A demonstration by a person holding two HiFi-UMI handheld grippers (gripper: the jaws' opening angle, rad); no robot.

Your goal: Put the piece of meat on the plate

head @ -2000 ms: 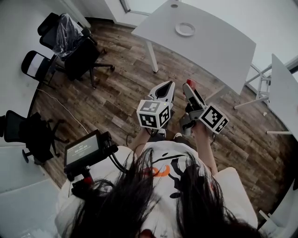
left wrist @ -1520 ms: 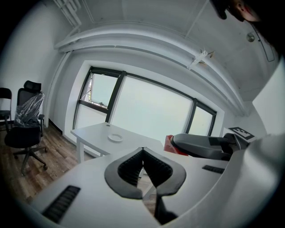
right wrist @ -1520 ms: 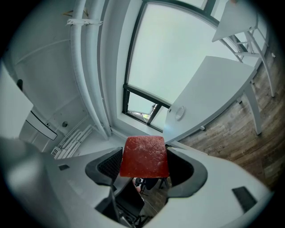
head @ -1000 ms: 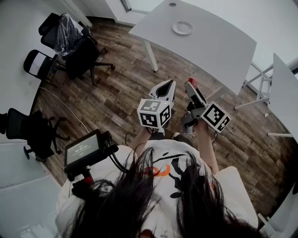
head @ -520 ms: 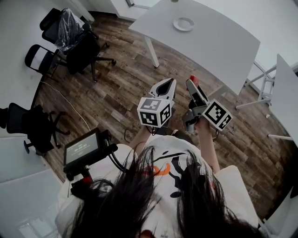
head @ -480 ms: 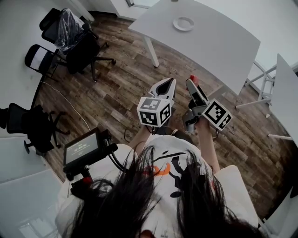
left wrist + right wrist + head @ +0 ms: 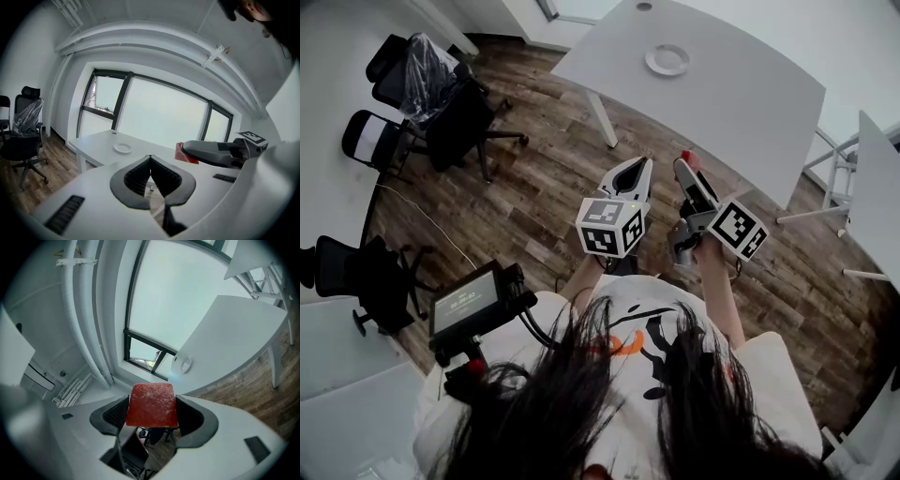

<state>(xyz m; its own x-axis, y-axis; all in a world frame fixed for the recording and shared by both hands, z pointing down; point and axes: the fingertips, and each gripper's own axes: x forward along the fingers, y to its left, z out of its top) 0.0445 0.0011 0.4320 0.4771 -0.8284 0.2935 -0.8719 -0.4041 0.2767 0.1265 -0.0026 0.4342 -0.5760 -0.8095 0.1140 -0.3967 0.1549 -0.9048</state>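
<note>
The right gripper (image 7: 152,412) has its jaws clamped on the piece of meat (image 7: 152,401), a flat red slab standing up between the pads. The left gripper (image 7: 150,159) has its jaws closed tip to tip on nothing. Both hang over the wooden floor (image 7: 544,178), short of the worktop's (image 7: 741,89) near edge; the plate (image 7: 652,62) lies toward its far edge. The pose is hardly changed from half a second earlier.

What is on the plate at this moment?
Nothing: the plate lies bare and unobstructed on the white table. The piece of meat is clamped in the right gripper, away from it.
</note>
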